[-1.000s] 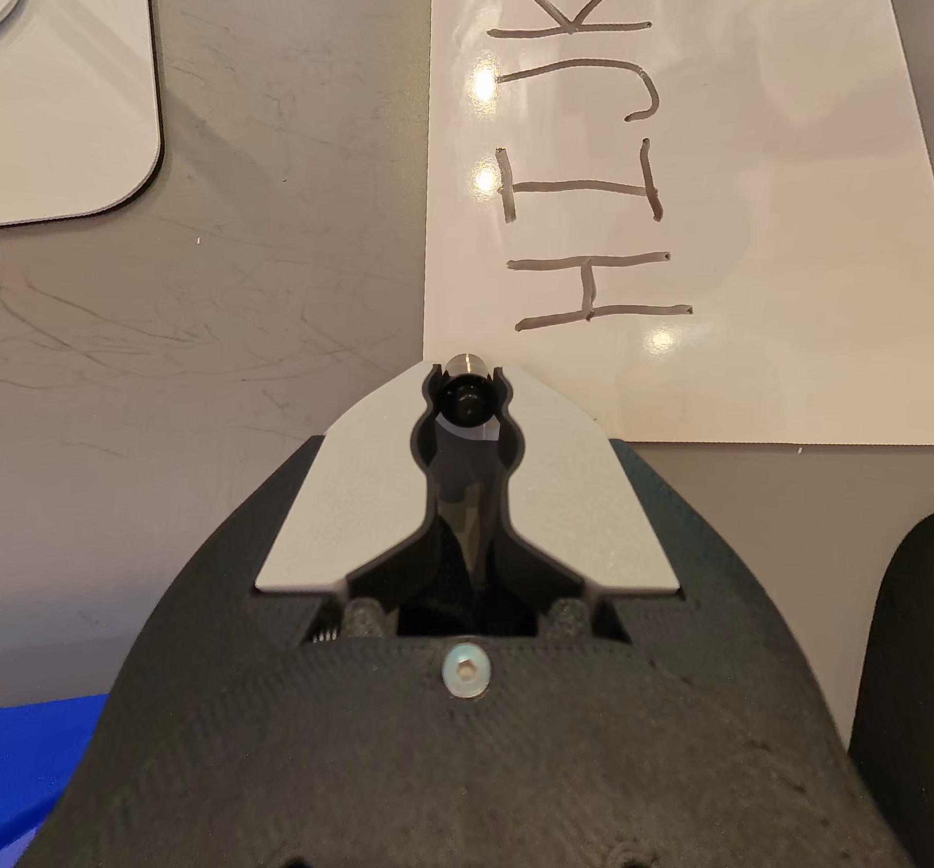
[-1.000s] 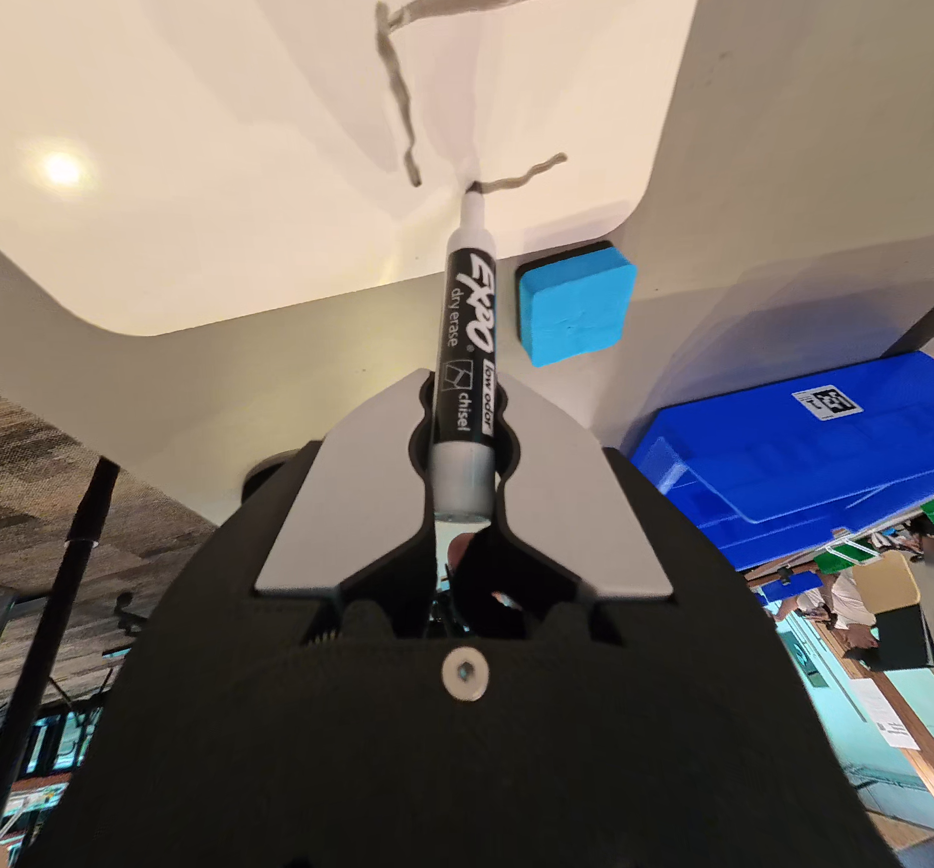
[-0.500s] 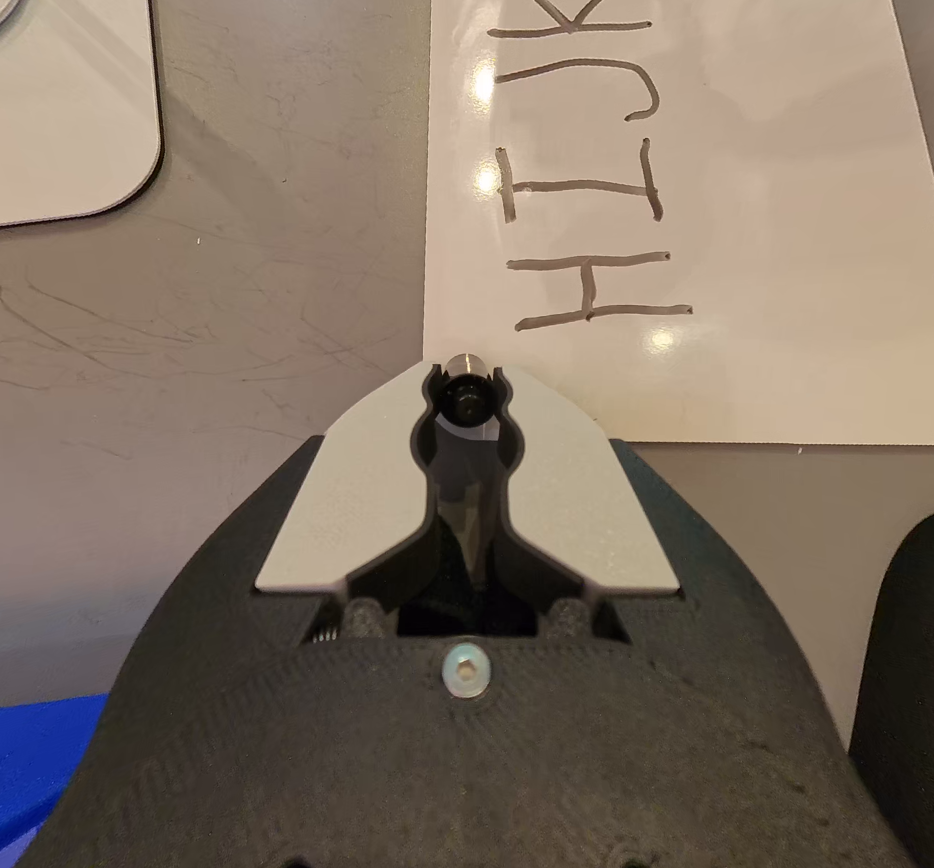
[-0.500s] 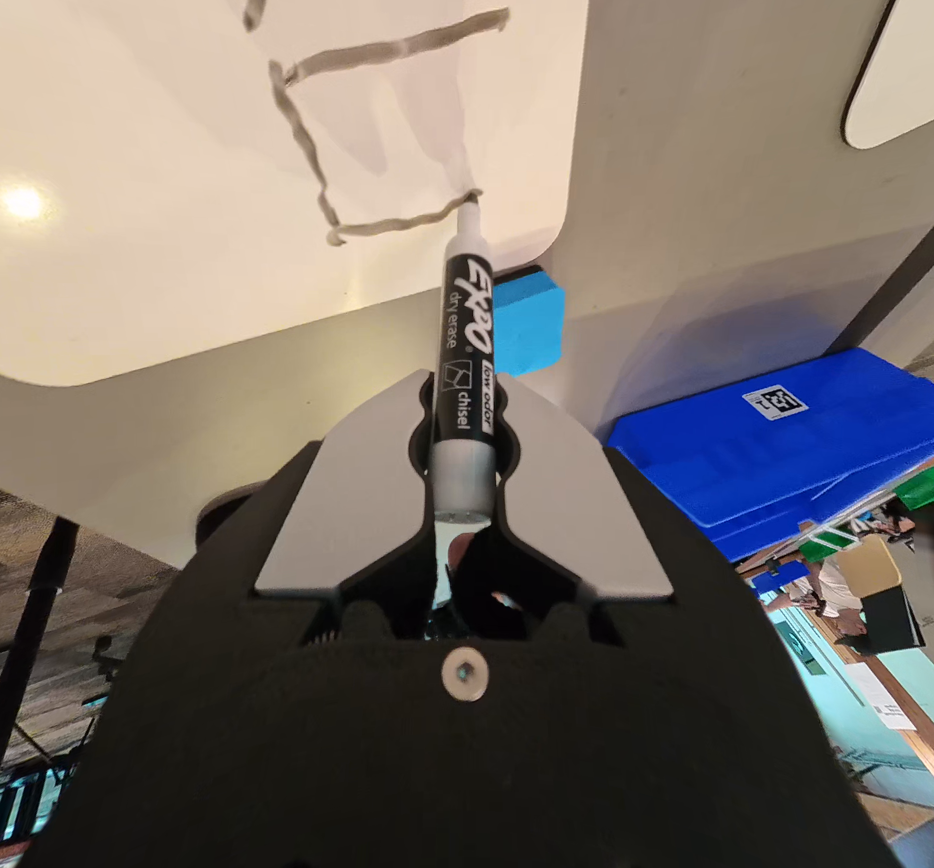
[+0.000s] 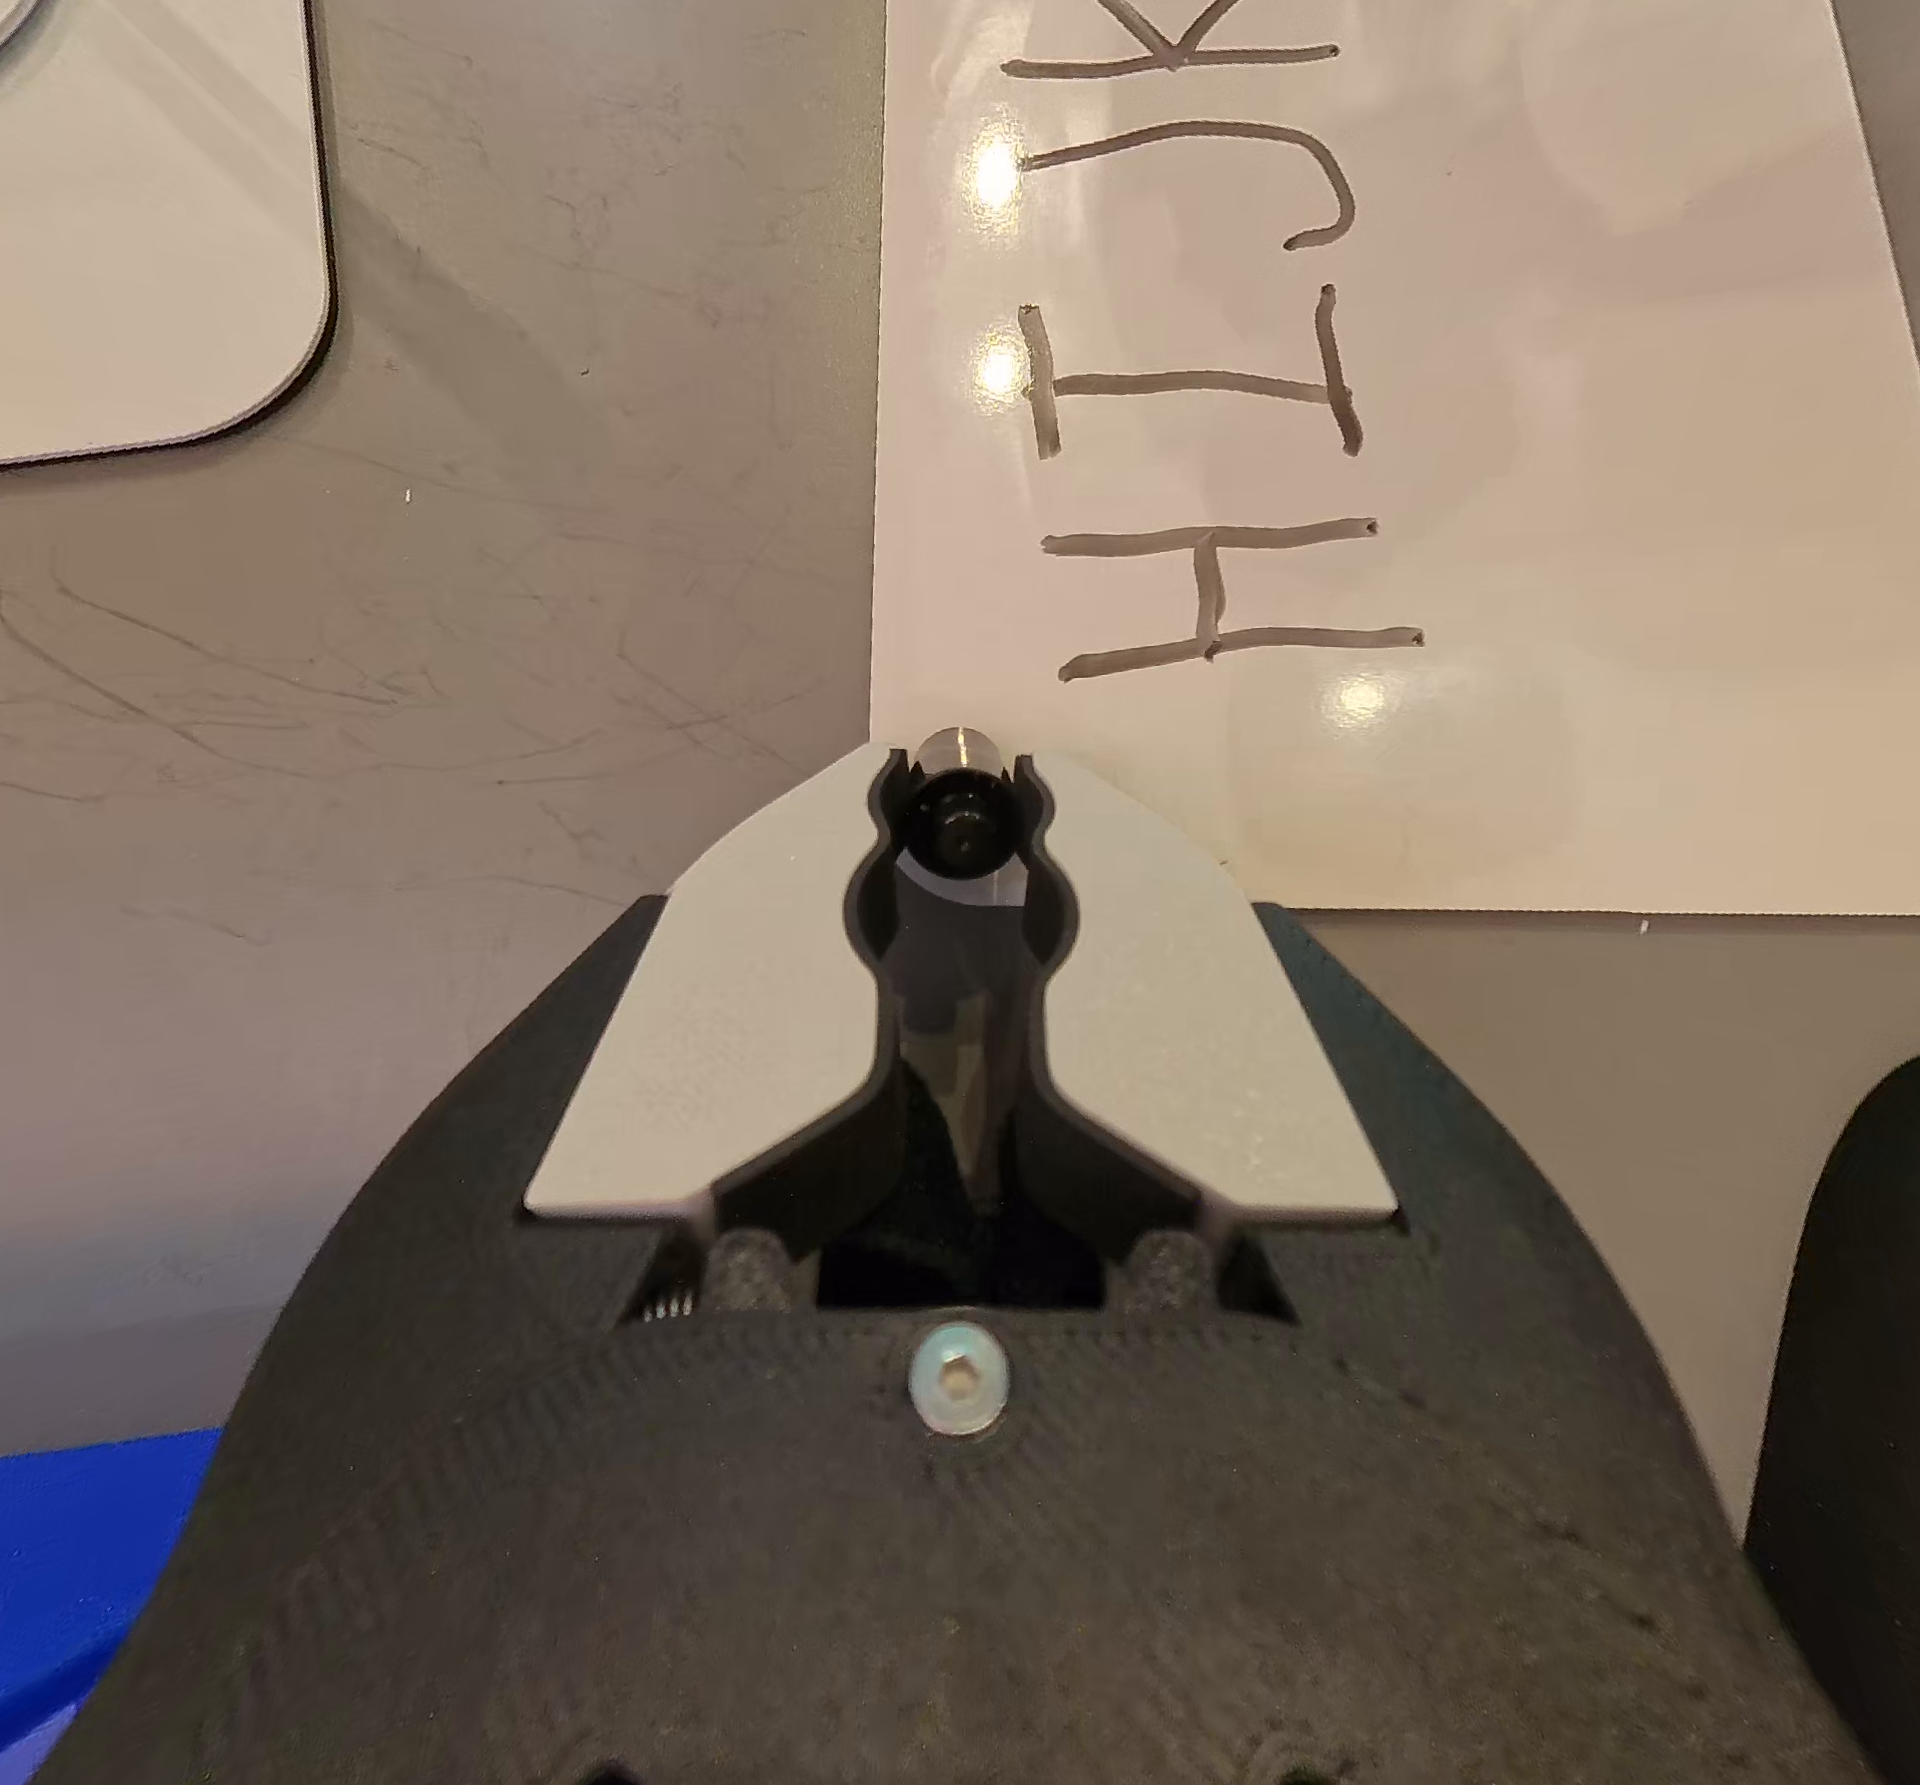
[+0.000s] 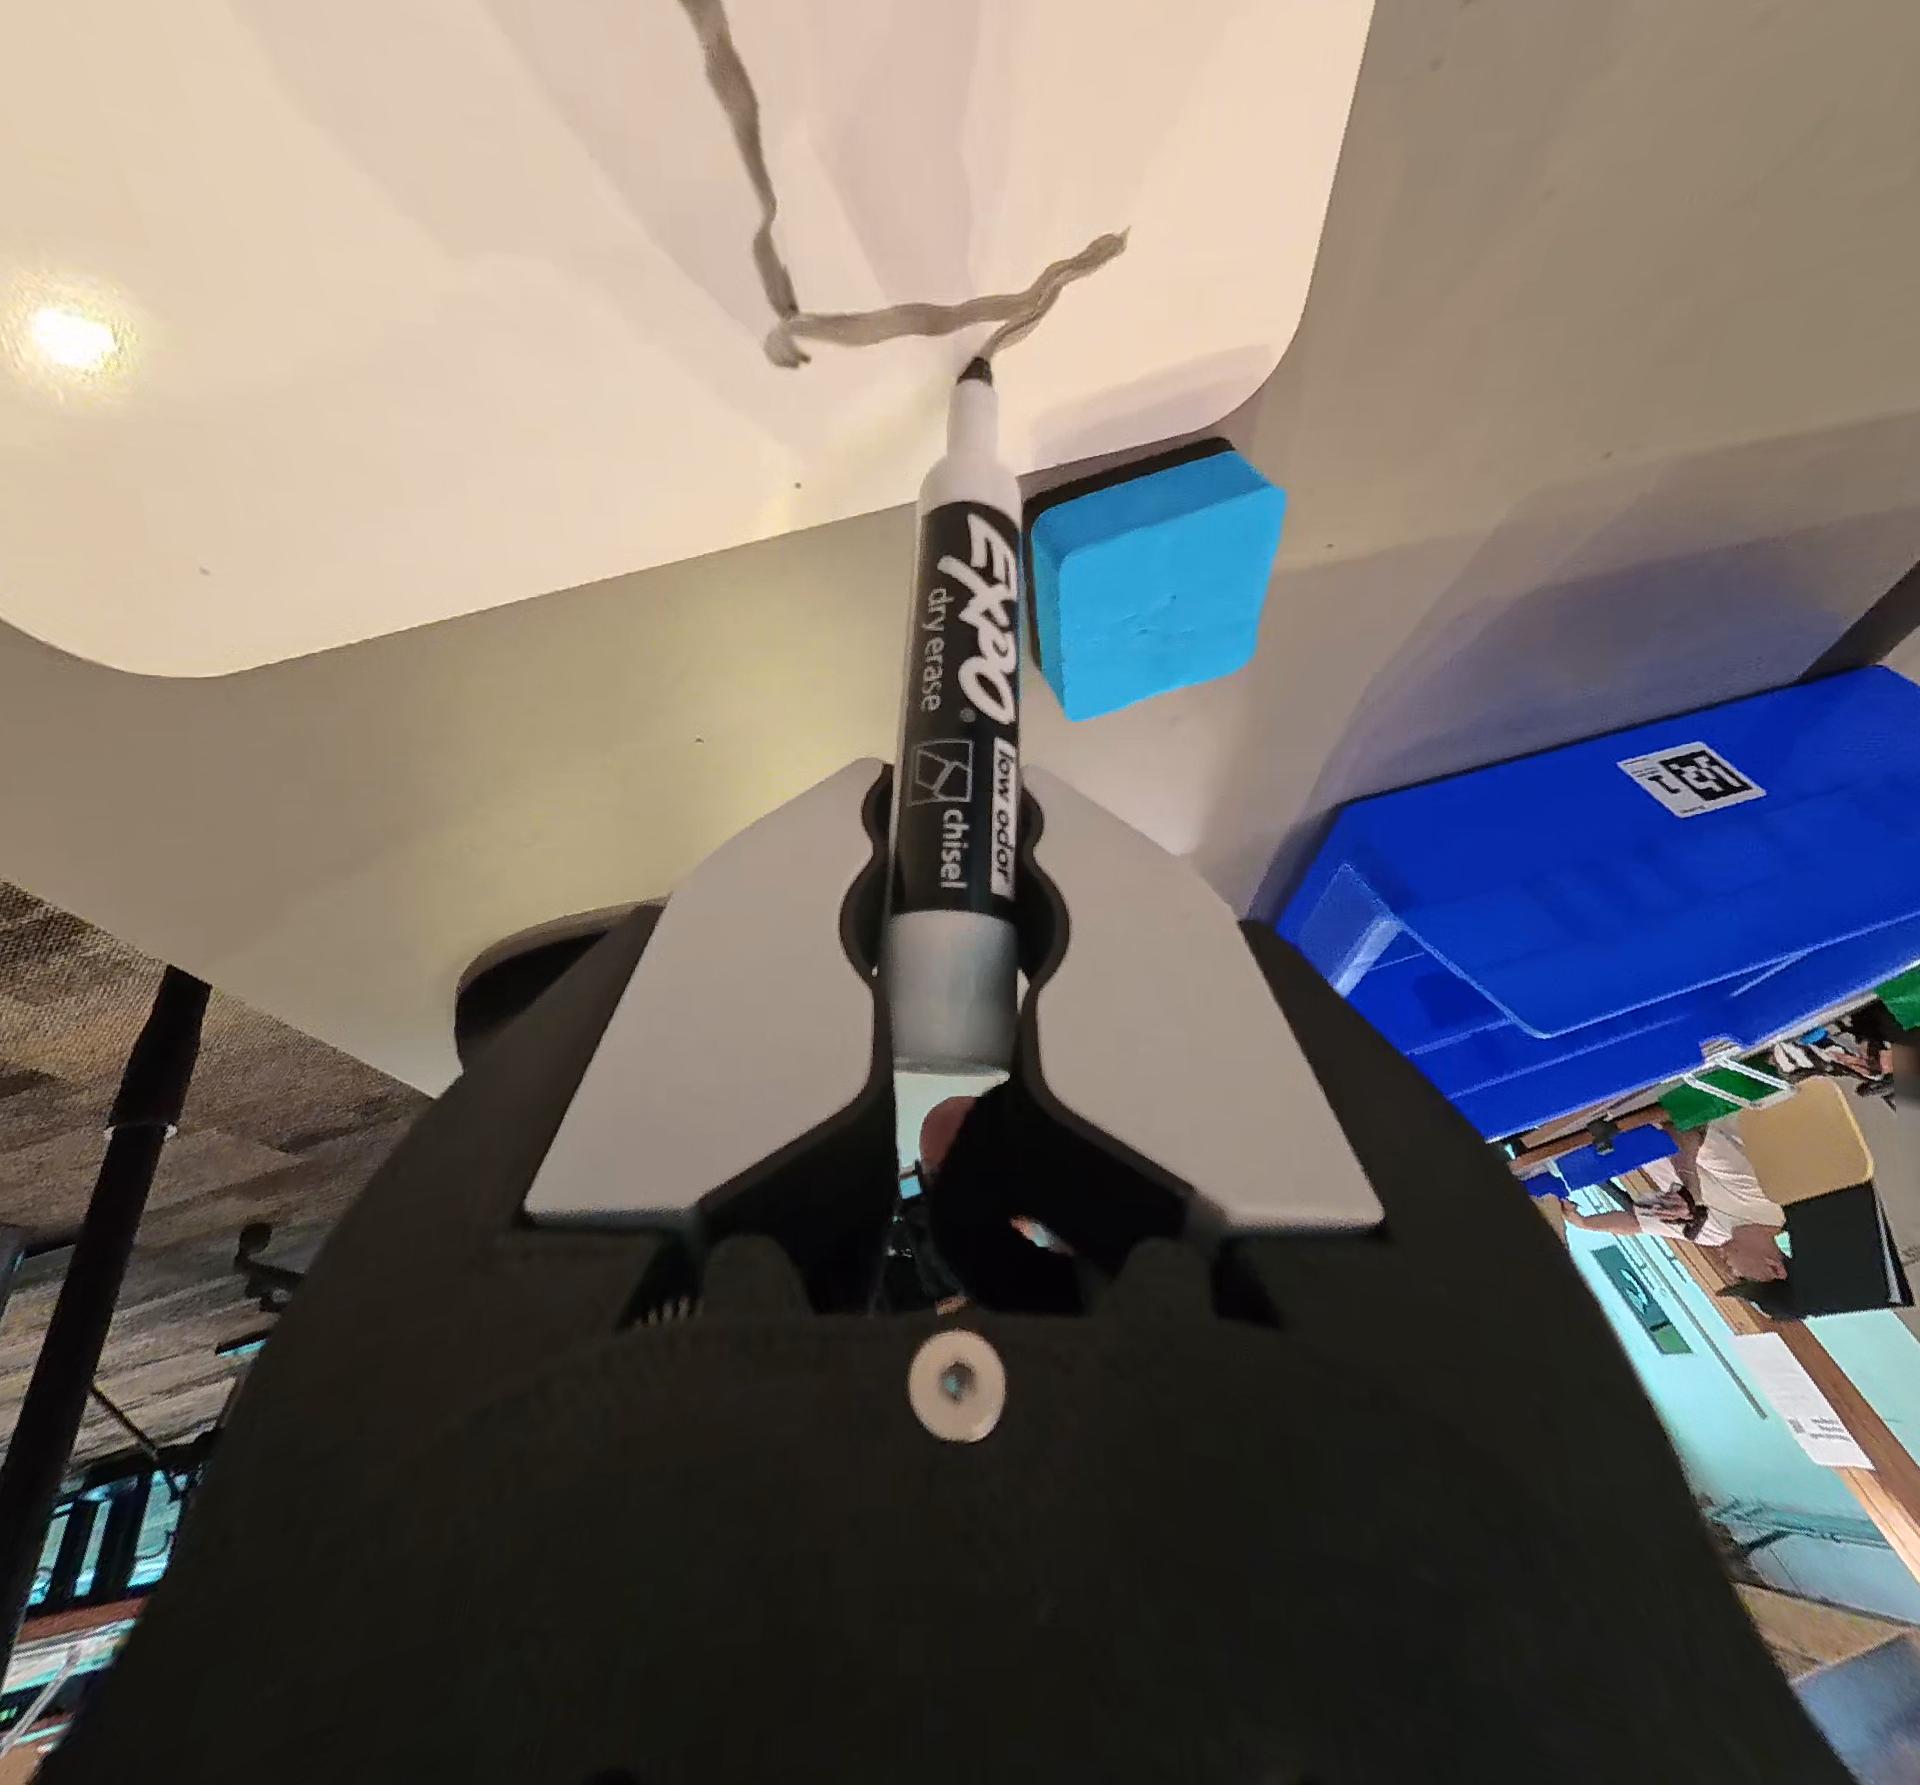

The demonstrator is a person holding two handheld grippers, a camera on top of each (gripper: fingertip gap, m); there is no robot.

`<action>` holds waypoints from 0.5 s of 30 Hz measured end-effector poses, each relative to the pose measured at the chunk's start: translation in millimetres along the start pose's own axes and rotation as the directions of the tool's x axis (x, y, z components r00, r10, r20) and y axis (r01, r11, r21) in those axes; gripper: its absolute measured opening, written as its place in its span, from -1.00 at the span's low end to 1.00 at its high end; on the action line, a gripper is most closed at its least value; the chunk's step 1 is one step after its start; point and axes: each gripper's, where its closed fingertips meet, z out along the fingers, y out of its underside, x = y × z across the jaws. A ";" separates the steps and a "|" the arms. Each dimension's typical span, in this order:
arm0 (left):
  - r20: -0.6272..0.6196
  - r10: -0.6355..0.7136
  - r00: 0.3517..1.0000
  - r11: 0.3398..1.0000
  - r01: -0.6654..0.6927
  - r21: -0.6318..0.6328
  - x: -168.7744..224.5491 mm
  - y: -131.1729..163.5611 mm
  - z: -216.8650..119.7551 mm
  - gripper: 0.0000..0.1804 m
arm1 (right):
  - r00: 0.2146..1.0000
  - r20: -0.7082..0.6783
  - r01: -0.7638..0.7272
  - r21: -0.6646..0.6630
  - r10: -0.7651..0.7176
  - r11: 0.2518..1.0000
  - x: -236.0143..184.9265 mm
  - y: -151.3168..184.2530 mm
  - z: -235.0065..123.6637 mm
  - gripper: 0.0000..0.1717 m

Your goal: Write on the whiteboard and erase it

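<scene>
I keep my right claw (image 6: 951, 862) clenched on the marker (image 6: 961, 696), tip pressed to the whiteboard (image 6: 416, 229) to draw, while my left claw (image 5: 961, 816) grips the cap (image 5: 956, 821) for later, the eraser (image 6: 1153, 582) waiting near the board's corner.

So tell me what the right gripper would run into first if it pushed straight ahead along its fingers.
The marker clamped in the right gripper leads; its tip already looks to touch the whiteboard, so the board comes first. The blue eraser sits just right of that line.
</scene>
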 end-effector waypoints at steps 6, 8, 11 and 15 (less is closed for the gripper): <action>0.003 0.002 1.000 1.000 -0.002 -0.001 0.0 0.1 0.1 -0.77 | 1.000 -0.023 -0.013 -0.027 0.013 1.000 20.9 1.1 7.0 -0.76; 0.003 0.002 1.000 1.000 -0.002 -0.001 0.0 0.1 0.2 -0.77 | 0.999 -0.030 -0.015 -0.039 0.013 0.999 29.3 2.8 9.9 -0.76; 0.002 0.001 1.000 1.000 -0.001 -0.001 0.0 0.2 0.2 -0.77 | 1.000 -0.026 -0.013 -0.053 0.011 0.999 34.2 5.5 11.8 -0.76; 0.001 0.001 1.000 1.000 -0.001 0.000 0.0 0.1 0.2 -0.77 | 1.000 -0.017 0.015 -0.065 -0.016 0.998 20.5 7.8 7.2 -0.76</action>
